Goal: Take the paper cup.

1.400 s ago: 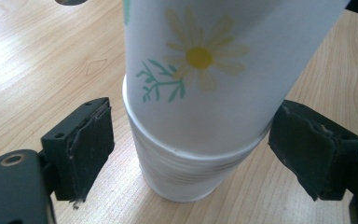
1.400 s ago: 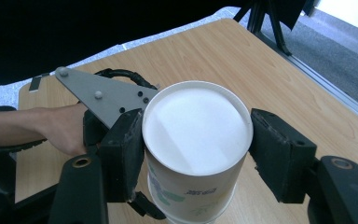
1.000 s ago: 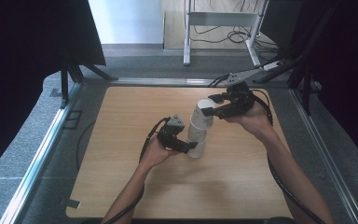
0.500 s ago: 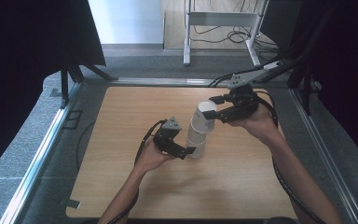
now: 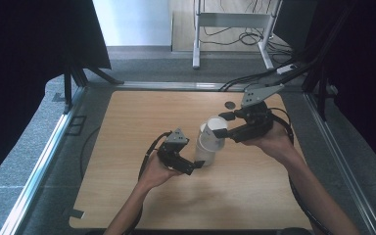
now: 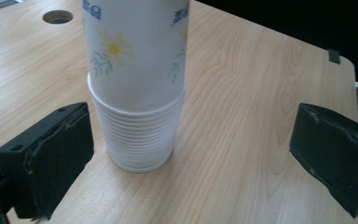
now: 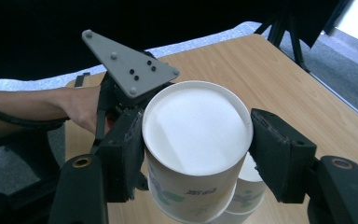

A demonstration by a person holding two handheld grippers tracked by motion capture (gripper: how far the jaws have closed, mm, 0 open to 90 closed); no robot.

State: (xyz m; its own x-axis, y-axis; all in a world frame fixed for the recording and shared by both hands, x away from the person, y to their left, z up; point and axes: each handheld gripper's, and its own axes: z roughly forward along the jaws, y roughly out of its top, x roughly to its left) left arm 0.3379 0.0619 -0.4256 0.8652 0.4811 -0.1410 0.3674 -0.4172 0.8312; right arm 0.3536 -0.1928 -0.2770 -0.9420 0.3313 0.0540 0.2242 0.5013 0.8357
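A stack of flower-printed paper cups (image 5: 205,152) stands upside down on the wooden table (image 5: 127,127). My right gripper (image 5: 223,127) is shut on the topmost cup (image 5: 217,128), tilted above the stack. In the right gripper view, this cup (image 7: 196,126) sits between both pads of the right gripper (image 7: 200,154), its white base facing the camera. My left gripper (image 5: 196,165) is at the stack's foot, on the left. Its jaws have just been opening. The left gripper (image 6: 186,154) now stands wide, with the stack (image 6: 140,140) between the pads and touching neither.
A round hole (image 5: 229,104) is cut in the table at the back right, and is also seen as the hole (image 6: 57,17). A metal rail (image 5: 44,161) runs along the table's left side. Black curtains stand left and right. Cables trail from both grippers.
My left gripper has opened, let go of the stack's base and drawn back a little. My right gripper has shifted with the top cup, tilting it off the stack.
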